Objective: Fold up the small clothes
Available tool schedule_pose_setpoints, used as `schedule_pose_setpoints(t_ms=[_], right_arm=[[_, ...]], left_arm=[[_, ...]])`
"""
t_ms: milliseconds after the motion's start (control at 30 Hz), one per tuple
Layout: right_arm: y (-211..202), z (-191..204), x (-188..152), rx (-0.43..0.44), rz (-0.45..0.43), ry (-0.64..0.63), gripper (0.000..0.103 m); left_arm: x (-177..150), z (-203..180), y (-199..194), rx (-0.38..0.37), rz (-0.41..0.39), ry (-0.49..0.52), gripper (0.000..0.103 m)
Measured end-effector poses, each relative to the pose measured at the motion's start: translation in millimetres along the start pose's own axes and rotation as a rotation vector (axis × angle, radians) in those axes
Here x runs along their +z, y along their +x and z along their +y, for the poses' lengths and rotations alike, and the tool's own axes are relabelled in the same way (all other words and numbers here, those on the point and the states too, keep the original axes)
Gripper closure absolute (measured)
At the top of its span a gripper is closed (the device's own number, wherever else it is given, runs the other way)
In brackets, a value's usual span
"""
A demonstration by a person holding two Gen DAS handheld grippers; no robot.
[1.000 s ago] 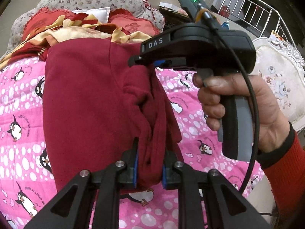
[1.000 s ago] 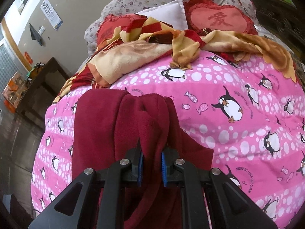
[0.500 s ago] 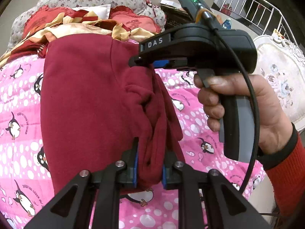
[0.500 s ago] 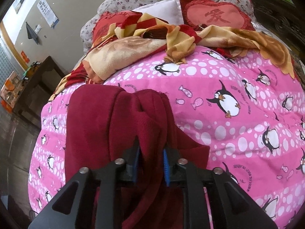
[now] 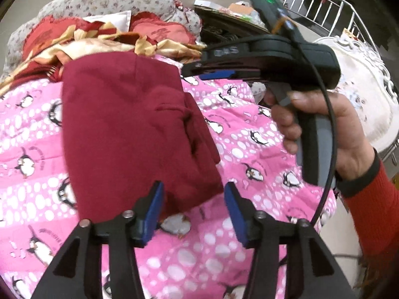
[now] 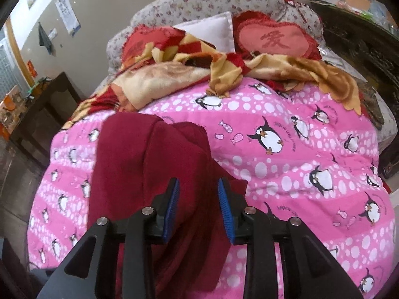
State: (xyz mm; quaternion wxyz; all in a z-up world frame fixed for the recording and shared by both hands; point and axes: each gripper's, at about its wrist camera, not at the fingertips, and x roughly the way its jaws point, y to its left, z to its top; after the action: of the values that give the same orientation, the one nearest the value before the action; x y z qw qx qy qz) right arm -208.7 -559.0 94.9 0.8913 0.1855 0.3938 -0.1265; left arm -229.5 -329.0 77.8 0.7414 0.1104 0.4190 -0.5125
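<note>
Garment (image 5: 129,129) lies folded on quilt (image 5: 249,149) — both grippers just opened, released.

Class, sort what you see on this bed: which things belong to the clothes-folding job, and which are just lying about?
Part of the job:
- dark red garment
- left gripper, jaws just opened, off the cloth
- right gripper, likewise

Lying about:
- penguin quilt
- red-and-gold blanket
- heart cushion
</note>
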Motion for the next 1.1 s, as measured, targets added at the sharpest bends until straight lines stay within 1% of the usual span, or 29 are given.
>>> schedule_pose_setpoints(t_ms=[67, 100, 167, 267, 367, 467, 533, 567, 600, 667, 767, 833, 900, 967, 1033, 1067, 1100], right_arm=[[-12.1, 3.2, -5.7, 0.039, -0.003, -0.004, 0.059], [-17.9, 5.5, -11.2, 0.077, 0.001, -0.001, 0.056], [-22.5, 9.5, -20.2, 0.124, 0.018, 0.008, 0.053], [-24.4, 20.7, -38.4, 0.196, 0.05, 0.018, 0.053], [-17.5, 31.5, -53.3, 0.243, 0.092, 0.029, 0.052], [-0.6, 33.8, -60.9, 0.217, 0.123, 0.065, 0.053], [4.4, 25.0, -63.9, 0.226, 0.108, 0.128, 0.07], [3.0, 19.5, -65.9, 0.243, 0.091, 0.158, 0.073], [-0.6, 14.5, -68.8, 0.248, 0.073, 0.175, 0.075], [-6.1, 7.8, -78.3, 0.209, 0.049, 0.169, 0.076], [10.4, -5.5, -95.5, 0.166, 0.101, 0.206, 0.077], [13.4, -10.6, -100.7, 0.169, 0.101, 0.227, 0.077], [3.9, -9.0, -100.8, 0.178, 0.08, 0.225, 0.077], [-6.5, -4.5, -99.0, 0.169, 0.062, 0.207, 0.076], [-17.0, -1.0, -96.0, 0.161, 0.043, 0.209, 0.072], [-21.9, 0.2, -94.1, 0.158, 0.027, 0.213, 0.066], [-26.0, 0.3, -91.9, 0.146, 0.012, 0.216, 0.057]], left_arm=[[-5.9, 4.8, -11.0, 0.018, -0.009, 0.01, 0.048], [-8.8, 10.6, -16.8, 0.036, -0.015, 0.006, 0.048], [-11.4, 20.1, -22.6, 0.058, -0.023, -0.009, 0.048], [-12.7, 37.1, -26.0, 0.098, -0.026, -0.05, 0.048], [-12.0, 50.9, -24.4, 0.107, -0.024, -0.101, 0.048], [-11.0, 55.8, -20.4, 0.134, -0.023, -0.109, 0.048], [-12.1, 56.6, -19.1, 0.141, -0.019, -0.111, 0.048], [-13.5, 56.4, -19.3, 0.143, -0.019, -0.112, 0.048], [-14.9, 56.8, -19.8, 0.144, -0.018, -0.111, 0.048], [-16.7, 58.3, -18.2, 0.148, -0.014, -0.114, 0.048], [-17.4, 61.5, -13.6, 0.153, -0.001, -0.125, 0.048], [-16.0, 61.5, -14.1, 0.16, -0.008, -0.123, 0.048], [-13.9, 61.9, -15.9, 0.167, -0.02, -0.123, 0.048], [-11.8, 63.1, -15.8, 0.167, -0.026, -0.126, 0.048], [-9.8, 64.4, -13.4, 0.17, -0.025, -0.131, 0.048], [-9.5, 64.3, -11.5, 0.17, -0.023, -0.134, 0.048], [-9.2, 64.4, -9.8, 0.17, -0.021, -0.135, 0.048]])
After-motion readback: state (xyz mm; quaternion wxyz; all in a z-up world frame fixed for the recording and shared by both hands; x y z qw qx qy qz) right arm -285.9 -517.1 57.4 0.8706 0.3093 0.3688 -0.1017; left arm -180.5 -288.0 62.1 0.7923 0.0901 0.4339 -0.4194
